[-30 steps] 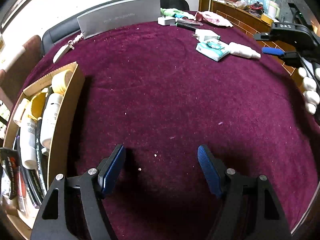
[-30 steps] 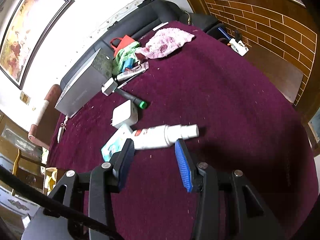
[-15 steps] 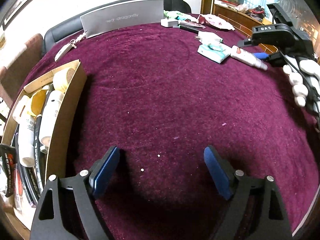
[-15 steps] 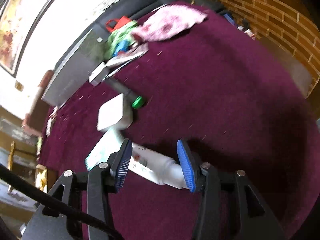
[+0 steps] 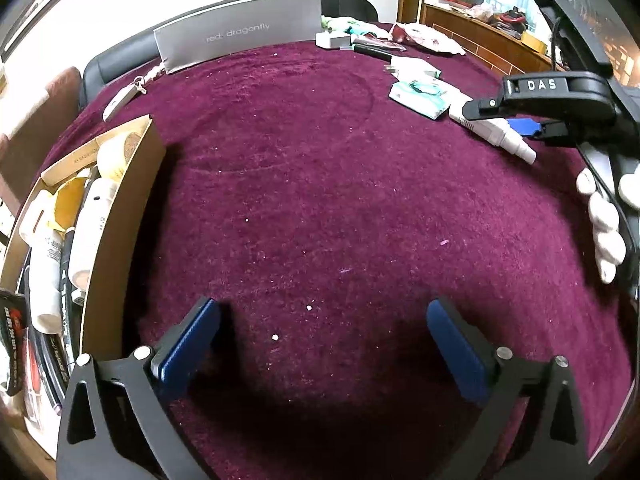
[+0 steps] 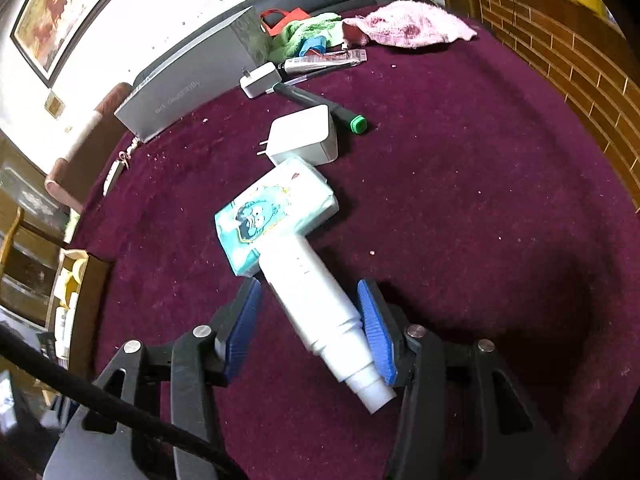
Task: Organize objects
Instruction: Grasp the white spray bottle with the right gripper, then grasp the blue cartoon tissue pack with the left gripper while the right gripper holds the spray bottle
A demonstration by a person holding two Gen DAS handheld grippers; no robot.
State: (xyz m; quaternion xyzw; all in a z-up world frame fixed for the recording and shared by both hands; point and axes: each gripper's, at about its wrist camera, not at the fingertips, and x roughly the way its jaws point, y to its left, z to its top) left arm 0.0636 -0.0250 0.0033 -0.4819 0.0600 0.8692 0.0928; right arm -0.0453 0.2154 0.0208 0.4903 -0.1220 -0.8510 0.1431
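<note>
A white tube bottle [image 6: 316, 304] lies on the maroon tablecloth between the fingers of my right gripper [image 6: 310, 328]. The gripper is open around it: the right pad touches the bottle, the left pad stands apart. The bottle's far end rests against a teal wet-wipe pack [image 6: 276, 216]. From the left wrist view the right gripper [image 5: 516, 126] shows straddling the bottle [image 5: 494, 136] at the far right. My left gripper [image 5: 320, 344] is open and empty low over the cloth. A cardboard box [image 5: 120, 216] with several bottles stands to its left.
Beyond the wipe pack lie a white charger [image 6: 304, 136], a green-capped marker [image 6: 324, 106], a smaller plug [image 6: 260, 79], a tube, green and pink cloths [image 6: 408, 24] and a grey box [image 5: 240, 46]. A key fob [image 5: 122, 96] lies near the box.
My right gripper moved forward and down until its fingers came around the white bottle. My left gripper drew back a little and stayed open.
</note>
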